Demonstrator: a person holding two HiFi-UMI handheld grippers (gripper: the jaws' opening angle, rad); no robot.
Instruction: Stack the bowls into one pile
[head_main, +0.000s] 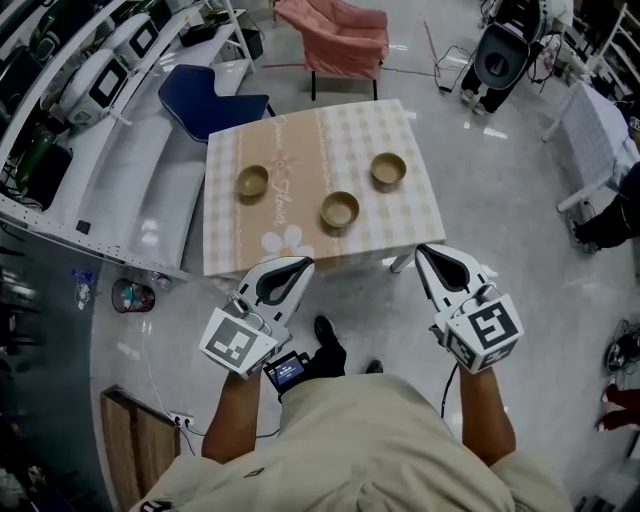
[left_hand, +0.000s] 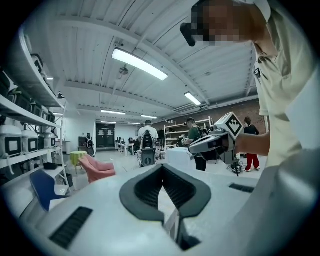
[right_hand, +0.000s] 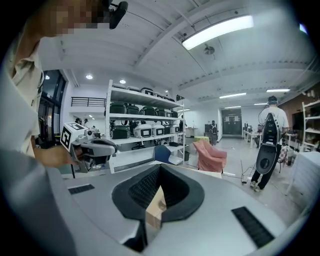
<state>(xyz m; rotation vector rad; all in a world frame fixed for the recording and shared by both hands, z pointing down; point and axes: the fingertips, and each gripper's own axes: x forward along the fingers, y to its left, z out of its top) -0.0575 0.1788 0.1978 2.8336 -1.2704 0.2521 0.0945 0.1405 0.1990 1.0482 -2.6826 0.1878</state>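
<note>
Three tan bowls stand apart on the checked table (head_main: 300, 140): one at the left (head_main: 252, 181), one near the front middle (head_main: 340, 210), one at the back right (head_main: 389, 168). My left gripper (head_main: 298, 264) hovers just before the table's near edge, jaws shut and empty. My right gripper (head_main: 423, 252) hangs off the table's near right corner, also shut with nothing in it. The left gripper view shows its own closed tips (left_hand: 161, 167) and the right gripper (left_hand: 212, 142) beside it. No bowl shows in either gripper view; a strip of table edge (right_hand: 156, 207) peeks through the right gripper's (right_hand: 160, 168) jaws.
A pink armchair (head_main: 338, 35) stands behind the table and a blue chair (head_main: 208, 100) at its back left. White shelving with appliances (head_main: 90, 90) runs along the left. A wooden board (head_main: 135, 440) lies at lower left. A black machine (head_main: 500, 55) and a white cart (head_main: 600, 140) stand at the right.
</note>
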